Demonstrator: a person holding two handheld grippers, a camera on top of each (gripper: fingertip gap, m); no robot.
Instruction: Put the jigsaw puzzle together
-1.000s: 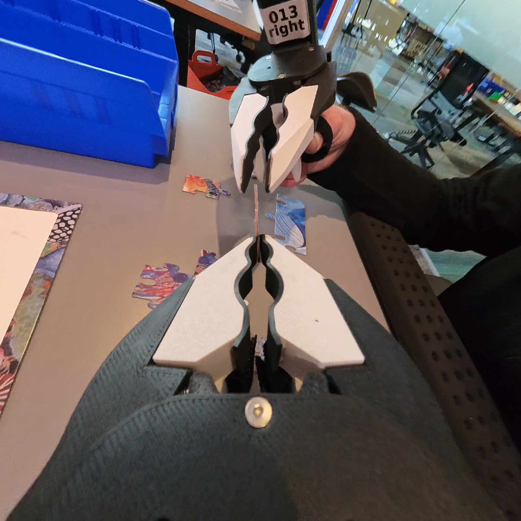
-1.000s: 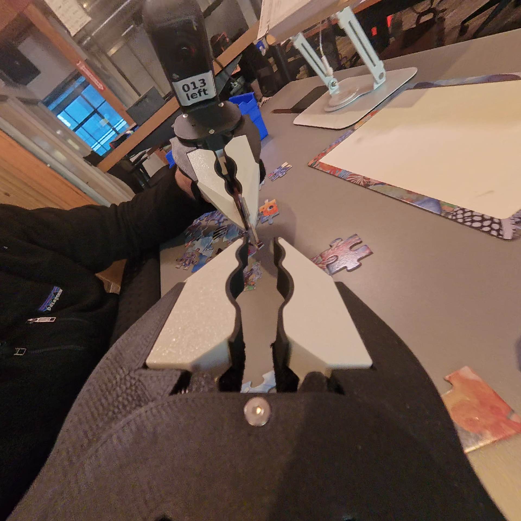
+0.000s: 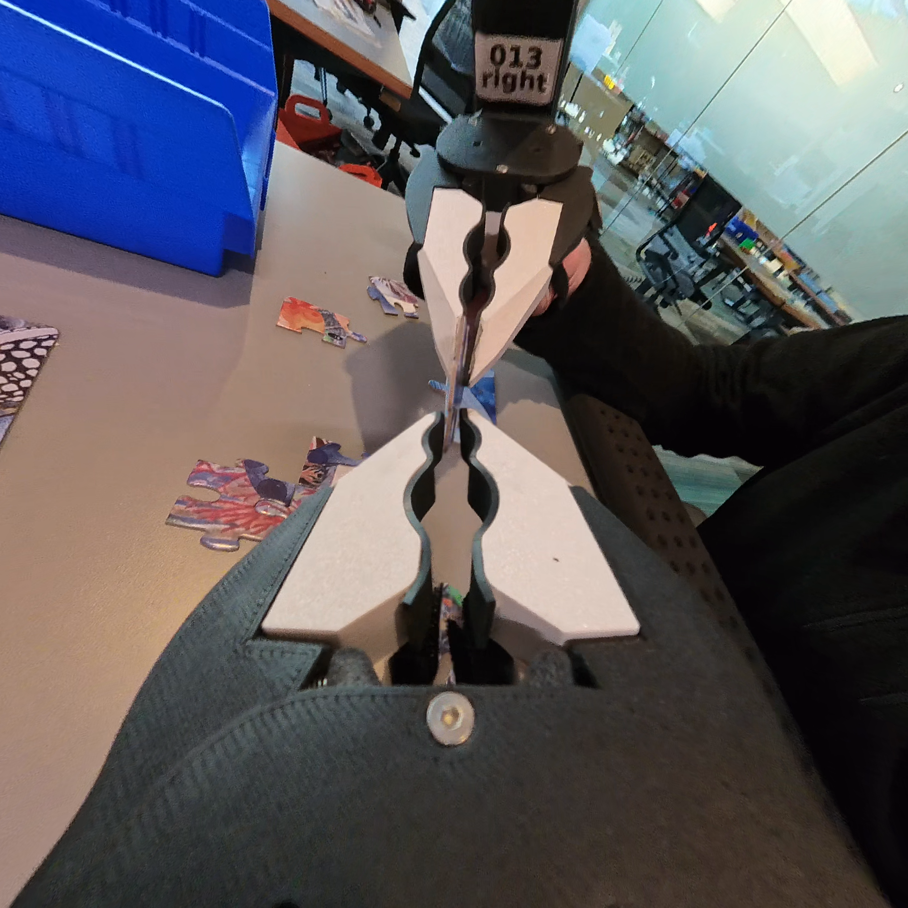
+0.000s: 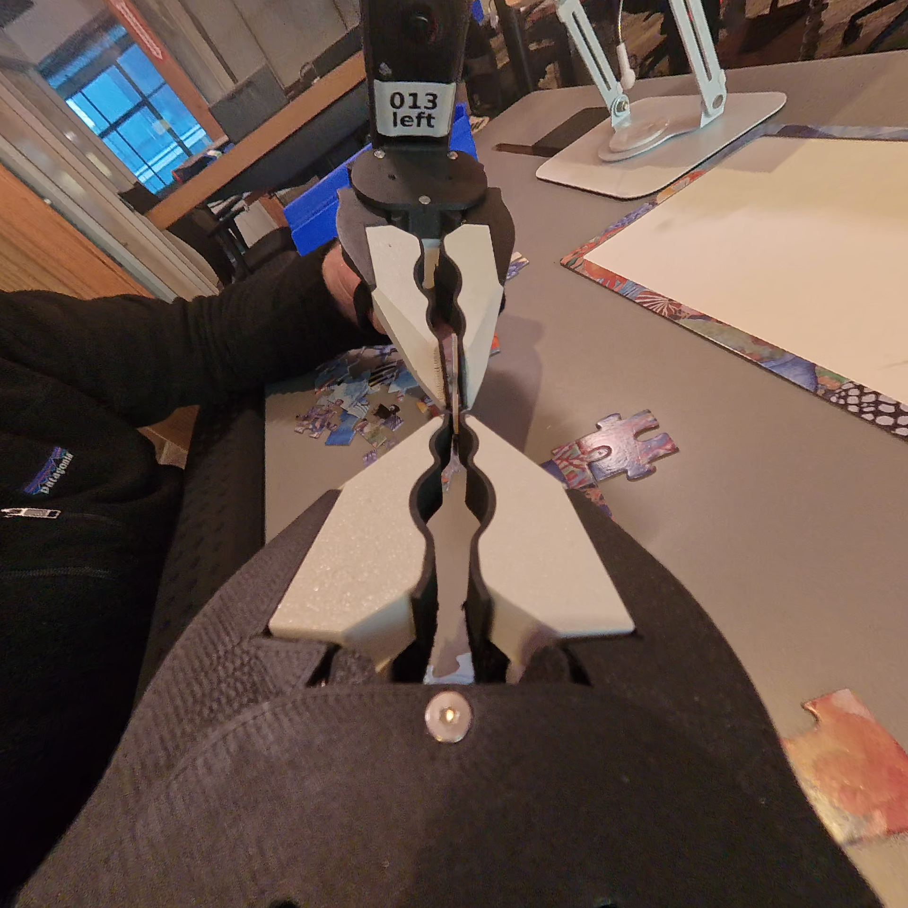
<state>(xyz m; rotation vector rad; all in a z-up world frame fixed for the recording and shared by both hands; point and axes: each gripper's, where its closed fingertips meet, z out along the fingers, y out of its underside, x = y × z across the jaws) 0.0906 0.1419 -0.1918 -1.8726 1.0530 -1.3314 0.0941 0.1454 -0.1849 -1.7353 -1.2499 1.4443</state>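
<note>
Two grippers meet tip to tip at frame centre: the left gripper and the right gripper each pinch the same edge-on puzzle piece, its picture unreadable. On the grey table, the left wrist view shows four loose pieces; a heap lies centre left in the right wrist view. The puzzle frame is cut off at right. One blue bin fills the upper left.

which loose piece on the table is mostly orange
The orange piece lying nearest the blue bin; the other loose ones are blue or red-purple.
</note>
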